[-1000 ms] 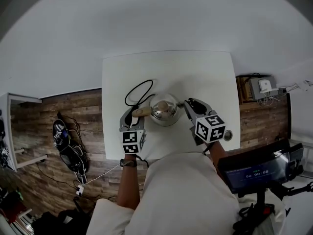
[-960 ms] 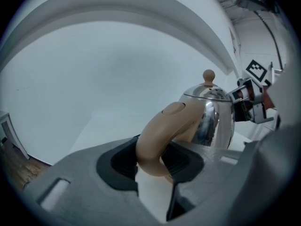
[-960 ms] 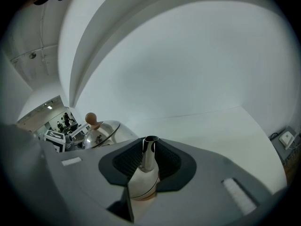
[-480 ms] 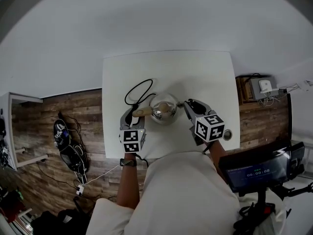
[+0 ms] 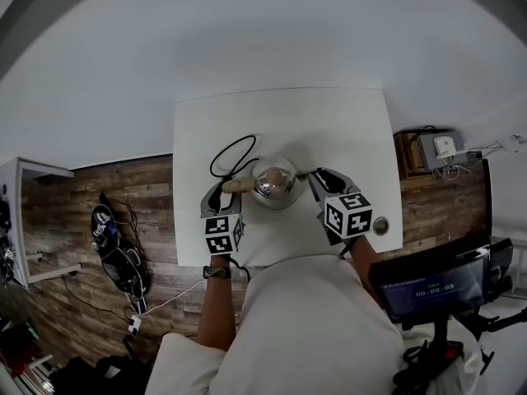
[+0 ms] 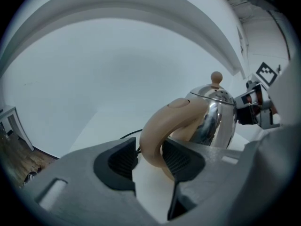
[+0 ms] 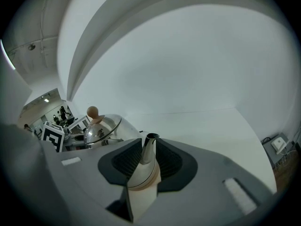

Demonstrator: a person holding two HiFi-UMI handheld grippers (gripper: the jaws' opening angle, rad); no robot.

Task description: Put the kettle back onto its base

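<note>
A shiny steel kettle [image 5: 274,183] with a tan handle [image 5: 237,185] and a tan knob stands in the middle of the white table [image 5: 329,122]. Its base is hidden under it. A black cord [image 5: 228,155] loops off to the left. My left gripper [image 5: 224,189] has just been opening. The handle [image 6: 157,131] still sits between its pads, leaning on the right pad with a gap to the left pad [image 6: 117,161]. My right gripper [image 5: 317,175] is shut on the kettle's spout [image 7: 149,149]. The kettle's body [image 7: 101,131] lies to that spout's left.
A small round object [image 5: 380,225] lies near the table's right front corner. A screen on a stand [image 5: 428,286] is at my right. A grey box with cables [image 5: 436,148] sits beyond the table's right edge. Tangled cables [image 5: 115,245] lie on the wood floor at left.
The kettle has shifted slightly away from me and looks a little smaller. Both grippers stayed at its handle and spout.
</note>
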